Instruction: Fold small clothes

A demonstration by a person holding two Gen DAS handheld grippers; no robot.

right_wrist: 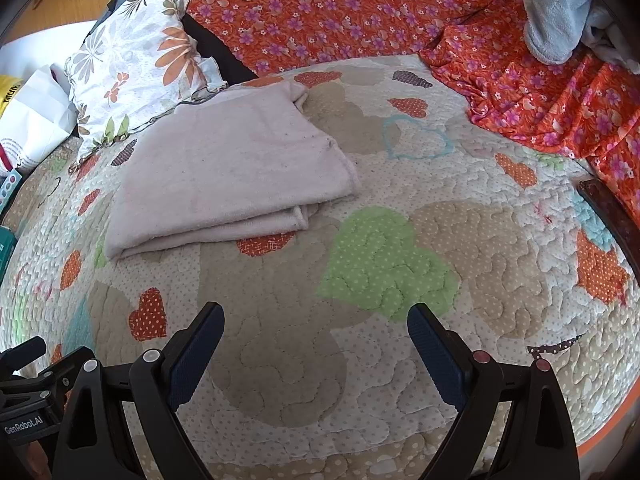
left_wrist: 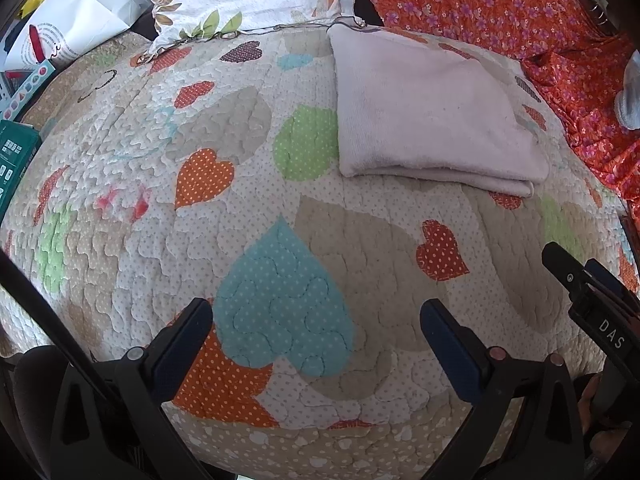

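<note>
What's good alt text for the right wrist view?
A folded pale pink cloth lies on a heart-patterned quilt, ahead and left of the open, empty right gripper. A floral pillow and orange flowered fabric lie behind it.

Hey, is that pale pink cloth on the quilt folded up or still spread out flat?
Folded. The pale pink cloth lies as a neat rectangle on the quilt, with stacked layers showing along its near edge. Neither gripper touches it.
</note>
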